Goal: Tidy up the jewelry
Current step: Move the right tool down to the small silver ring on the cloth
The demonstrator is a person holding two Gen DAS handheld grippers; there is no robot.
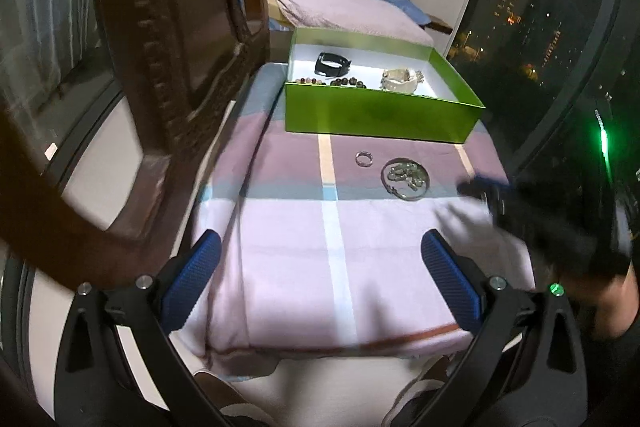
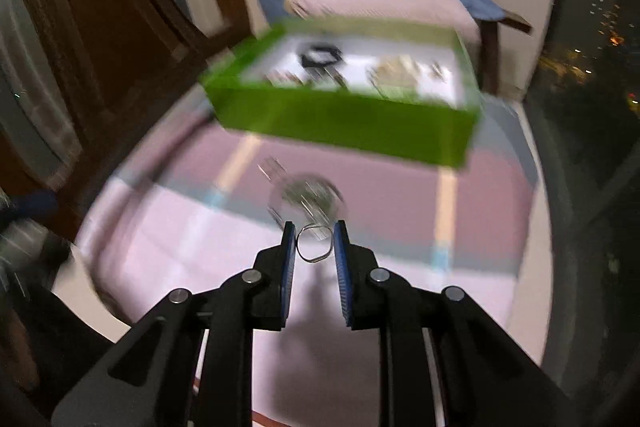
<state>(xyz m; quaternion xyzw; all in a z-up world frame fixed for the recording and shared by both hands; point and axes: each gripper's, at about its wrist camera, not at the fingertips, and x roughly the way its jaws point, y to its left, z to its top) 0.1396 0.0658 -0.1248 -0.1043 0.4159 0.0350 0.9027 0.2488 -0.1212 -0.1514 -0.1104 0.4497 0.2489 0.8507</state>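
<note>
Green box [image 1: 376,115] sits ahead of both grippers. Left gripper [image 1: 320,267] hangs wide open, angled down over bare cloth. Right gripper [image 2: 314,243] pinches a thin wire bangle [image 2: 314,245], bracelets [image 1: 405,175] just beyond.

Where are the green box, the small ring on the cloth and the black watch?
green box [image 1: 376,117]: left wrist view, front wall.
small ring [image 1: 364,158]: left wrist view, its band.
black watch [image 1: 333,64]: left wrist view, strap.

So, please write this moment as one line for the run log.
right gripper: shut on thin silver wire ring | left gripper: open, holding nothing | open green cardboard box: several jewelry pieces inside
</note>
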